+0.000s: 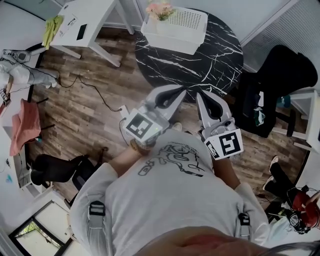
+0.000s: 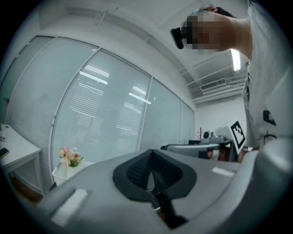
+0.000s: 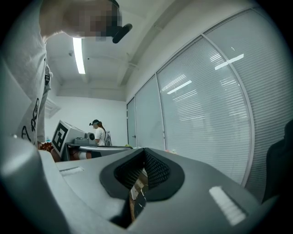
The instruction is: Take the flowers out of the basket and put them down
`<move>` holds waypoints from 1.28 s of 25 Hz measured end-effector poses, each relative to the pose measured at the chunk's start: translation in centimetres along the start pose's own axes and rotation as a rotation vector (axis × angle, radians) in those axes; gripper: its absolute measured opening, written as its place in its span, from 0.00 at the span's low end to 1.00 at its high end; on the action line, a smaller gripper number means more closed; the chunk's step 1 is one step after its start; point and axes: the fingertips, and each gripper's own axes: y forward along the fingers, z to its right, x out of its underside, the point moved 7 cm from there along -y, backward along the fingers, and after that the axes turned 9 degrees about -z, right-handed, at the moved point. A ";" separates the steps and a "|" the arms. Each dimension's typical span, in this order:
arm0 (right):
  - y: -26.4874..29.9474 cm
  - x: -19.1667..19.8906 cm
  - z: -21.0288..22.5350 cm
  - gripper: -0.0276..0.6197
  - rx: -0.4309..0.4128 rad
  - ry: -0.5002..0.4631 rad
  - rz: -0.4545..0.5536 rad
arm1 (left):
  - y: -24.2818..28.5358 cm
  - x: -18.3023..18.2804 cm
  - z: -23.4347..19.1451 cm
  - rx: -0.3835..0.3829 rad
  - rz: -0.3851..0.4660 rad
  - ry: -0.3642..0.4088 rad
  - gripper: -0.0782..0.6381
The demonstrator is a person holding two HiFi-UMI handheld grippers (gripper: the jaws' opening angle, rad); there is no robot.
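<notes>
The flowers (image 1: pixel 160 10) sit in the basket (image 1: pixel 186 25), far beyond both claws. The left gripper (image 1: pixel 179 91) and right gripper (image 1: pixel 201 96) are pressed together, empty.

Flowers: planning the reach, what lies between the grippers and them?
Head view: only bare marble tabletop between left gripper, right gripper and the basket of flowers.
</notes>
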 end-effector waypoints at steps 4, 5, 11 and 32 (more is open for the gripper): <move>3.0 -0.8 1.5 0.05 0.007 -0.002 0.001 | 0.9 -1.0 -3.2 0.007 0.001 0.013 0.11; 3.8 -1.0 1.8 0.05 0.007 -0.002 0.001 | 1.1 -1.2 -4.1 0.008 0.003 0.018 0.11; 9.8 -2.3 3.7 0.05 0.002 -0.008 0.000 | 2.1 -2.2 -10.2 0.009 0.010 0.016 0.11; 27.0 -4.9 9.3 0.05 0.080 0.003 -0.041 | 6.5 -4.1 -28.6 0.095 -0.020 -0.025 0.11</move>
